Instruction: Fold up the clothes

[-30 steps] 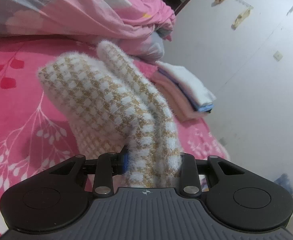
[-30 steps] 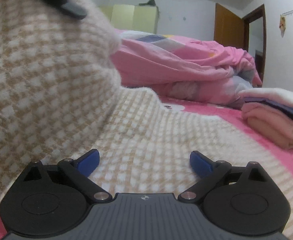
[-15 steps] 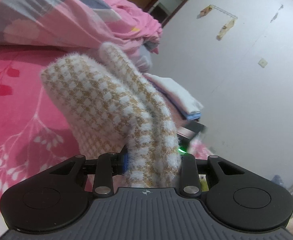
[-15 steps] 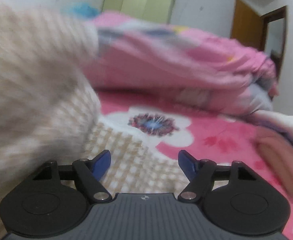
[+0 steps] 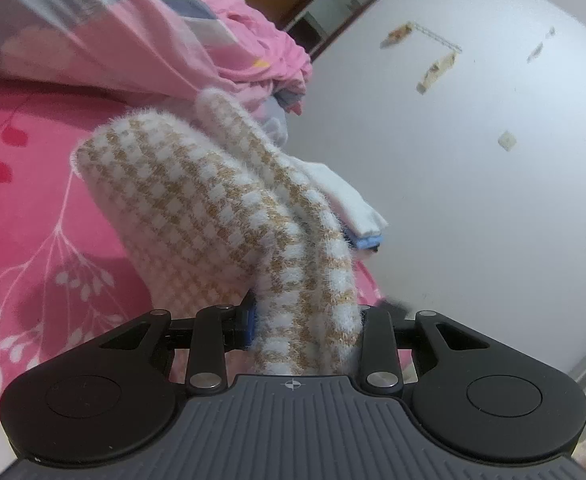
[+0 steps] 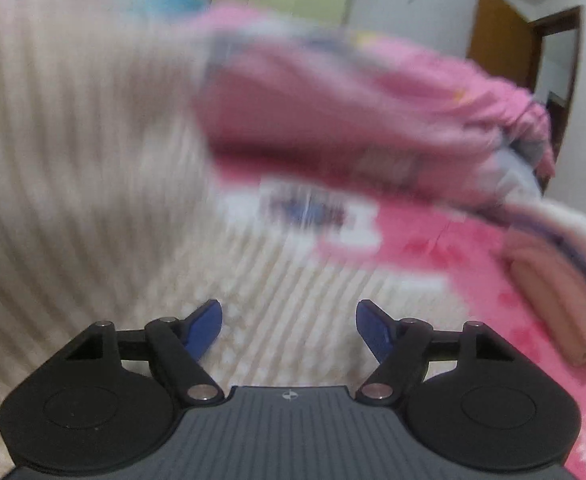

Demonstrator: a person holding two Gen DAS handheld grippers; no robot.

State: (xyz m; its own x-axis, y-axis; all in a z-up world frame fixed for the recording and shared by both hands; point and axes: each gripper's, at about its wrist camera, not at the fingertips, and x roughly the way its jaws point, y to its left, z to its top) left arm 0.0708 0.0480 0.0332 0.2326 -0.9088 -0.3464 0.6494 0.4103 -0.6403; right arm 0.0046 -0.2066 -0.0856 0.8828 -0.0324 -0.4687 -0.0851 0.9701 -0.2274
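The left gripper (image 5: 307,328) clamps a bunched fold of the fuzzy checked sweater (image 5: 213,200) between its jaws. The right gripper (image 6: 289,328) has its jaws wide and opening, nothing between them, the sweater spread just beneath on the bed (image 6: 473,248).

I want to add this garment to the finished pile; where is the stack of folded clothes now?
In the left wrist view the stack of folded clothes lies right of centre on the pink bed sheet, just behind the checked sweater, near the white wall.
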